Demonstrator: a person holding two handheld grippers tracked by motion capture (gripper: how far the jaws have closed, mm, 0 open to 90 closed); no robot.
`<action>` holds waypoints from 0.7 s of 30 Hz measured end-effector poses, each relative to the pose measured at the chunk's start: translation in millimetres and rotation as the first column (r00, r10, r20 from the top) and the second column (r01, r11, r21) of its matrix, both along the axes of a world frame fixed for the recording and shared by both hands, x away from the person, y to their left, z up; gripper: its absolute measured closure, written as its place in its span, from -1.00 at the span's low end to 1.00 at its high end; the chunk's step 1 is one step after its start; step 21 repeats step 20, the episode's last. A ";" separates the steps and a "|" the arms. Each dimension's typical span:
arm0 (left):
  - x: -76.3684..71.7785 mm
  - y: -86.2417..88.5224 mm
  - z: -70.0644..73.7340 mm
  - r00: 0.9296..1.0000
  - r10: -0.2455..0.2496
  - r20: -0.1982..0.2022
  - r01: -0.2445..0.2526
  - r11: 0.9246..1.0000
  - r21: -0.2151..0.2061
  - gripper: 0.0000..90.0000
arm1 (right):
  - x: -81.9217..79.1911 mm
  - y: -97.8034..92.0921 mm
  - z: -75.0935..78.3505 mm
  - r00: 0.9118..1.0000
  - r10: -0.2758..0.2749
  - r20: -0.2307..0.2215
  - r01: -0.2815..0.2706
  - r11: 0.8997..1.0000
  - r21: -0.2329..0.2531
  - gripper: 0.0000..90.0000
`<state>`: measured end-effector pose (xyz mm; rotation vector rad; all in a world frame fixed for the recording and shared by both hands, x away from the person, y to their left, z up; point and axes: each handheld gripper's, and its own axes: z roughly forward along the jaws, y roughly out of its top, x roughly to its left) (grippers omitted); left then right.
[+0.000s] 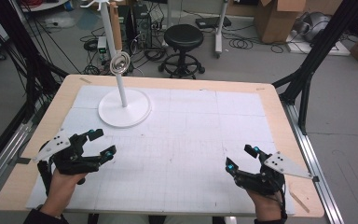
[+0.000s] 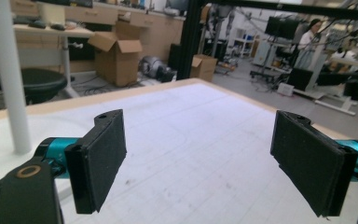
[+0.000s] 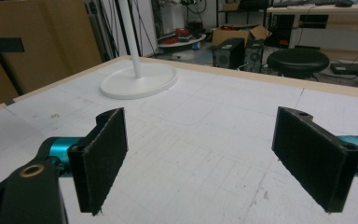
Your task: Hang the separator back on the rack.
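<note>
I hold the left claw (image 1: pixel 100 142) and right claw (image 1: pixel 241 157) spread wide and empty over the desk (image 1: pixel 270 100) — ready to approach — while the white stand (image 1: pixel 124 107) with its hanging metal ring (image 1: pixel 120 64) waits far-left, nearer my left claw.

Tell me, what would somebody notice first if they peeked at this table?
Probably the tall white stand with its round base at the far left of the table, with a shiny ring-shaped thing hanging on its pole. Next, the left gripper and right gripper near the front edge, both wide open and empty.
</note>
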<state>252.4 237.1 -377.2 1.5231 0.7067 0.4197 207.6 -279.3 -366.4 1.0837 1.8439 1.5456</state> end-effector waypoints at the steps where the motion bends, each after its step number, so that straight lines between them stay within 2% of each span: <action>1: -0.2 1.2 -0.8 1.000 0.003 0.000 -0.003 1.000 0.005 -0.59 | -0.1 0.0 -0.1 1.000 -0.001 0.000 0.001 1.000 0.002 -0.63; 21: -2.5 3.7 -0.1 1.000 0.018 -0.013 -0.018 1.000 -0.009 -0.58 | -0.7 -0.2 -1.5 1.000 0.004 0.002 -0.004 1.000 0.014 -0.63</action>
